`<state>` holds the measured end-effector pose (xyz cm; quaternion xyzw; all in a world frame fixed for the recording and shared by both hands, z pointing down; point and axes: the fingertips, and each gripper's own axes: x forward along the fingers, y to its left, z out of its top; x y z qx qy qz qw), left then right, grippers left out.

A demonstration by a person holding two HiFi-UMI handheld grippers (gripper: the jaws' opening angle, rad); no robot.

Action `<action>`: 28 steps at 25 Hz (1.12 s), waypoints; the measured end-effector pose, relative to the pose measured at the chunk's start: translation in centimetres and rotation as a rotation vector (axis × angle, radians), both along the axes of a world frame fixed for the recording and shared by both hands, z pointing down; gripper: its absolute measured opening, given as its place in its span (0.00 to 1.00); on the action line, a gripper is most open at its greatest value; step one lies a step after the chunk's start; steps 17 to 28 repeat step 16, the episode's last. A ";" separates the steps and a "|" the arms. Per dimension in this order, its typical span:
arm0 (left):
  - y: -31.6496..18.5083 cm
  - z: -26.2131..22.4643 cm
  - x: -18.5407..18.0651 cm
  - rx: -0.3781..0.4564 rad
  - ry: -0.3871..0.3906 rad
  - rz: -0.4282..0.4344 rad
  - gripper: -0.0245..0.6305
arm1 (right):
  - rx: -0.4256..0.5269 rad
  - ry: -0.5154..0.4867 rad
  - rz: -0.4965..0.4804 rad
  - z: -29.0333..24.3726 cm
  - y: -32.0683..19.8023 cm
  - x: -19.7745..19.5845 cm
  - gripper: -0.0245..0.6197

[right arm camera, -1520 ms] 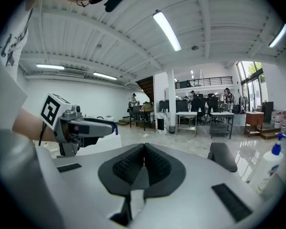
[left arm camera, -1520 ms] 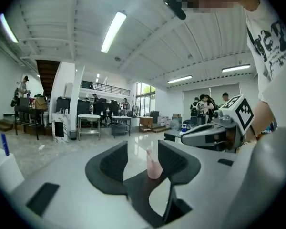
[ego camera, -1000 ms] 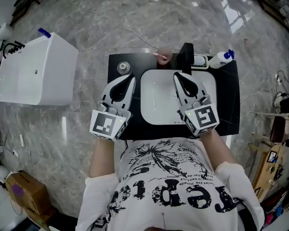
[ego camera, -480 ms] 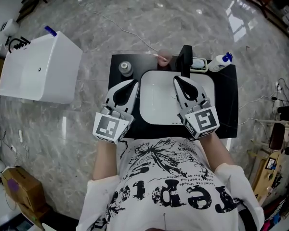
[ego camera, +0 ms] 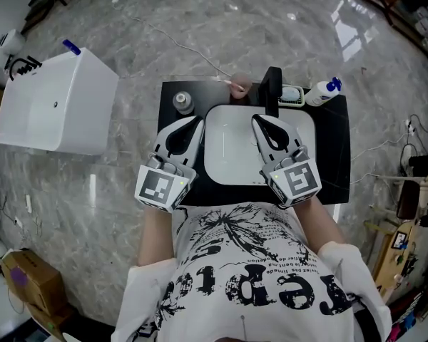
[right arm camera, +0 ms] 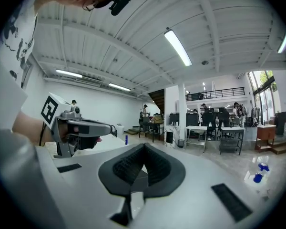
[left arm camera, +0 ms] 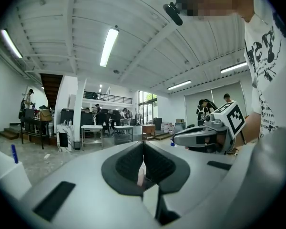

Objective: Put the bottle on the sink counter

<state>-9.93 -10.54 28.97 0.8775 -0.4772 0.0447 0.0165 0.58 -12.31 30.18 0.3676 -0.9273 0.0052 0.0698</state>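
Where the hands are, head view: both forearms (ego camera: 154, 226) reach forward from the person's printed shirt (ego camera: 250, 276) over the near edge of the black worktop (ego camera: 335, 155). Each hand carries its claw with the marker cube (ego camera: 159, 186) nearest the body and the jaws pointing away.
Left claw, head view: the left claw (ego camera: 193, 124) hangs over the worktop's left strip, just beside the left rim of the white sink basin (ego camera: 232, 155), its tips leaning a little toward the basin.
Right claw, head view: the right claw (ego camera: 260, 122) hangs over the basin's right half, its tips aimed toward the black faucet (ego camera: 272, 85).
Bottle, head view: the blue-capped bottle (ego camera: 321, 91) lies on its side at the worktop's far right corner, near a small white-rimmed dish (ego camera: 294, 93) and well apart from both claws.
Other things, head view: a small grey round container (ego camera: 183, 102) stands at the far left corner, and a white box (ego camera: 53, 105) sits on the marble floor (ego camera: 271, 20) to the left.
Left claw, left gripper view: the left claw (left arm camera: 143, 144) points about level into an open hall. Its pads meet at the tips, jaws closed, gripping nothing.
Right claw, right gripper view: the right claw (right arm camera: 144, 146) points almost level. Its pads are together at the tips, jaws closed, holding nothing. The bottle (right arm camera: 257, 171) shows low at the right, apart from the jaws.
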 end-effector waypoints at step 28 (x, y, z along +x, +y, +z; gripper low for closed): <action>0.2 0.6 0.0 -0.010 -0.004 -0.013 0.06 | -0.012 -0.011 0.009 0.7 0.1 0.1 0.06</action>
